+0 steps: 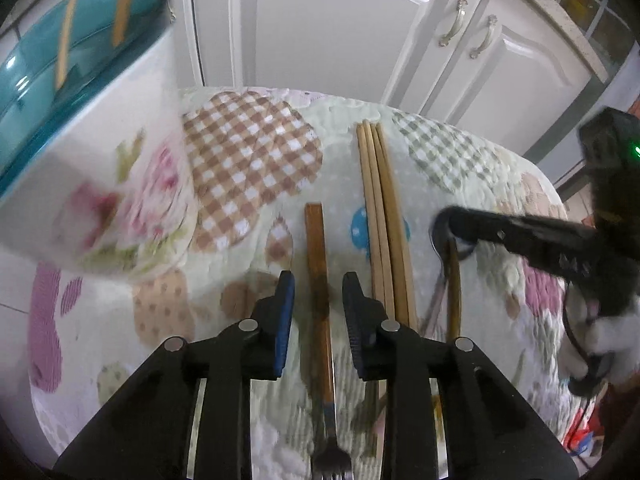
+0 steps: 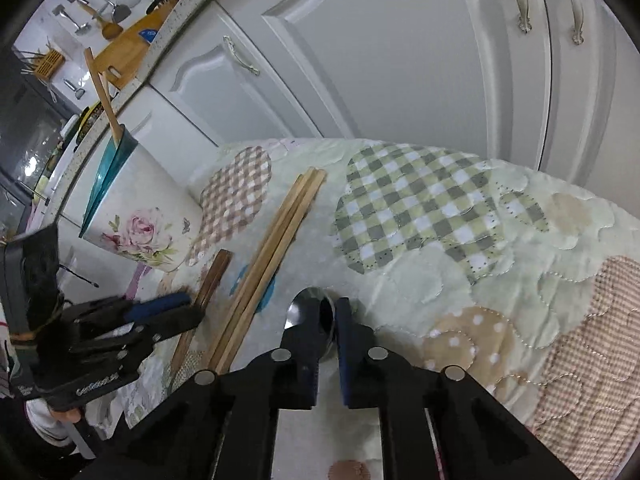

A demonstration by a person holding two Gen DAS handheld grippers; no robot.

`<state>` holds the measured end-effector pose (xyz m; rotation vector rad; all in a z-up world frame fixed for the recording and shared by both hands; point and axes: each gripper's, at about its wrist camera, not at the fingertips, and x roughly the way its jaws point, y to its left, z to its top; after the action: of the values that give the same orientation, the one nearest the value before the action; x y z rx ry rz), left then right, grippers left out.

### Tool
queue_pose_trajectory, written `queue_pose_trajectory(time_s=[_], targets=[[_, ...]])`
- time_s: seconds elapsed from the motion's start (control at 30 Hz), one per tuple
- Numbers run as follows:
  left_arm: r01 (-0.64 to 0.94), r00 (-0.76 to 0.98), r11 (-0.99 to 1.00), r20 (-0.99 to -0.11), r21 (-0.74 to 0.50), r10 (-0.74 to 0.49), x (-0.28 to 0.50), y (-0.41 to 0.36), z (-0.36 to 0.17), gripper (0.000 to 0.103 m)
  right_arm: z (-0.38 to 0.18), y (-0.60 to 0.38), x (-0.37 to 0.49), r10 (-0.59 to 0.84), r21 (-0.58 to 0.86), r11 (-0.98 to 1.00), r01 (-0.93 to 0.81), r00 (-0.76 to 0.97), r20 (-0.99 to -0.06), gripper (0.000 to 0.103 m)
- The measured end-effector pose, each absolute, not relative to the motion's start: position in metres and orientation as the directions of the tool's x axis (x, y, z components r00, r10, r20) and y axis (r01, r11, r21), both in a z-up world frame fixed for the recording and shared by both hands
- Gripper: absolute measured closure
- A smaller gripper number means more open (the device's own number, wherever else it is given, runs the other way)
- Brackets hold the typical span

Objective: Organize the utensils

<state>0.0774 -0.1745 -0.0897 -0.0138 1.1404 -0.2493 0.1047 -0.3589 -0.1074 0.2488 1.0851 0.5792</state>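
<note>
In the left wrist view, the left claw [image 1: 318, 292] points down at a quilted cloth [image 1: 256, 148] covering the counter. Its blue-padded jaws stand apart on either side of a wooden-handled fork [image 1: 318, 264], which lies flat on the cloth with its tines near the bottom edge; the pads do not press on it. Just right of the fork lies a bundle of chopsticks [image 1: 380, 208]. At upper left stands a floral holder [image 1: 132, 184] with a teal rim, two wooden sticks poking out of it. On the right, the right claw [image 1: 450, 232] reaches in with its tips clenched on a spoon [image 1: 452, 280].

In the right wrist view, the right claw [image 2: 328, 312] is closed on the spoon [image 2: 306, 308], whose metal bowl shows between and just beyond its tips. The chopsticks [image 2: 272, 256] lie just left of it, then the fork's brown handle [image 2: 212, 280]. The left claw [image 2: 168, 312] hovers over that handle. The floral holder [image 2: 148, 224] stands further left on the cloth [image 2: 420, 208], in front of white cabinet doors [image 2: 380, 52].
</note>
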Motion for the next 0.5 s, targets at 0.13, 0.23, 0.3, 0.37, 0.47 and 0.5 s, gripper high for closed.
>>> queue_pose_trajectory(time_s=[0.13, 0.23, 0.3, 0.37, 0.47, 0.5], targets=[[0.18, 0.392, 0.976, -0.901, -0.125, -0.188, 0.093, -0.18, -0.096, 0.079, -0.098, -0.364, 0.1, 0.528, 0.43, 0.845, -0.317, 0.369, -0.765, 0.099], [0.197, 0.401, 0.974, -0.897, -0.112, -0.185, 0.095, -0.184, -0.097, 0.089, -0.085, -0.378, 0.095, 0.517, 0.427, 0.855, -0.296, 0.408, -0.752, 0.1], [0.186, 0.391, 0.973, -0.898, -0.139, -0.203, 0.094, -0.179, -0.095, 0.095, -0.074, -0.387, 0.091, 0.505, 0.418, 0.863, -0.284, 0.44, -0.742, 0.1], [0.174, 0.397, 0.969, -0.888, -0.177, -0.234, 0.09, -0.171, -0.088, 0.095, -0.064, -0.395, 0.086, 0.5, 0.416, 0.866, -0.277, 0.466, -0.73, 0.101], [0.165, 0.431, 0.962, -0.861, -0.22, -0.271, 0.08, -0.155, -0.068, 0.095, -0.045, -0.404, 0.081, 0.483, 0.4, 0.876, -0.271, 0.508, -0.714, 0.1], [0.165, 0.443, 0.958, -0.85, -0.234, -0.284, 0.076, -0.15, -0.06, 0.095, -0.039, -0.406, 0.079, 0.482, 0.399, 0.876, -0.271, 0.518, -0.707, 0.1]])
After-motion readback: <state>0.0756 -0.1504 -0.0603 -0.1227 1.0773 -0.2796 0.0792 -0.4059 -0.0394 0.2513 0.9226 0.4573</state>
